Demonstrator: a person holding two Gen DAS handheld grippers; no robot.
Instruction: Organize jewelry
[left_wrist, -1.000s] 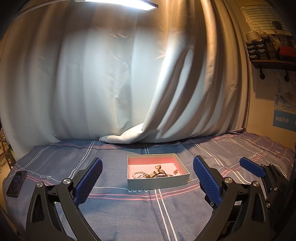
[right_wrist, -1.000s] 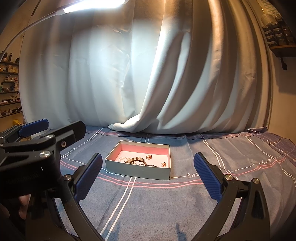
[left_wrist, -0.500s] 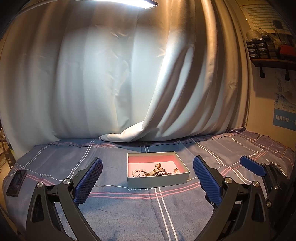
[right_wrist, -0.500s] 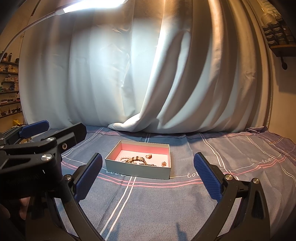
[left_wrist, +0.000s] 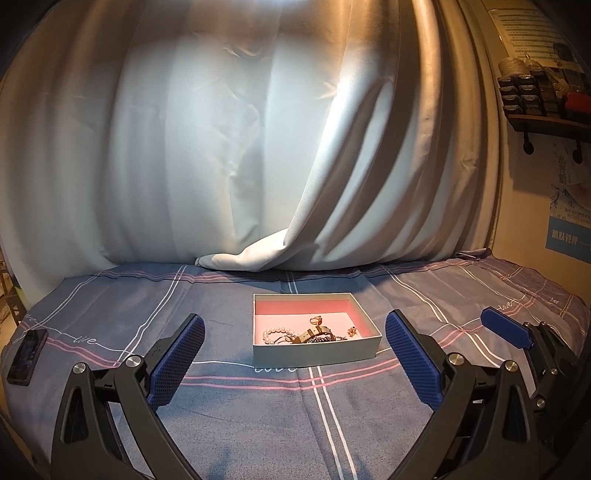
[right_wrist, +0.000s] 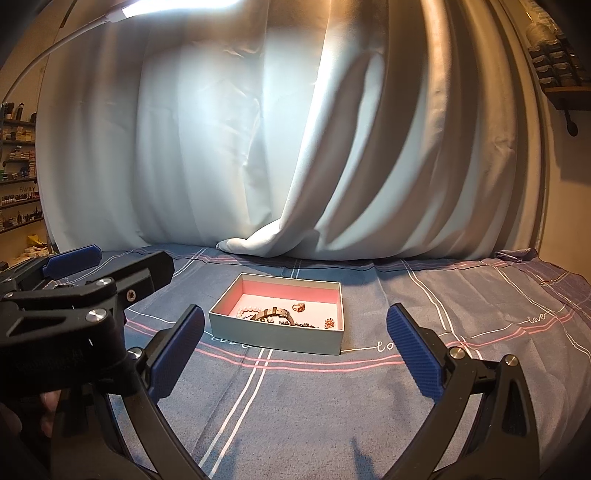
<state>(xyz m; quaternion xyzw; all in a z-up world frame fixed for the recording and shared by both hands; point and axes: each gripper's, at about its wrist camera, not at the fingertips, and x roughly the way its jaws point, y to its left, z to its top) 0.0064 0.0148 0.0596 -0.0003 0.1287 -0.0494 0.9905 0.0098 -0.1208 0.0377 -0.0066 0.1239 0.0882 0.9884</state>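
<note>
Backdrop: pale grey-white curtain (left_wrist: 229, 147) fills most of both views, hanging in long folds; its hem bunches onto the surface at centre frame. Folds deeper and more shadowed toward the right.

Light: strip lamp (right_wrist: 177, 5) on a thin curved white arm, upper left of the right wrist view; bright patch on the curtain below it, warm amber cast toward the edges.

Surface: blue-grey cloth (left_wrist: 258, 413) with white and pink plaid lines and cursive lettering, lightly creased.

Right side: beige wall, wooden wall shelf (left_wrist: 546, 120) on dark brackets holding small dark containers; blue poster (left_wrist: 570, 236) below it.

Left edge of right wrist view: shelves (right_wrist: 18, 177) stocked with small bottles.

Small dark phone-like object (left_wrist: 27, 356) at left edge of the cloth.
</note>
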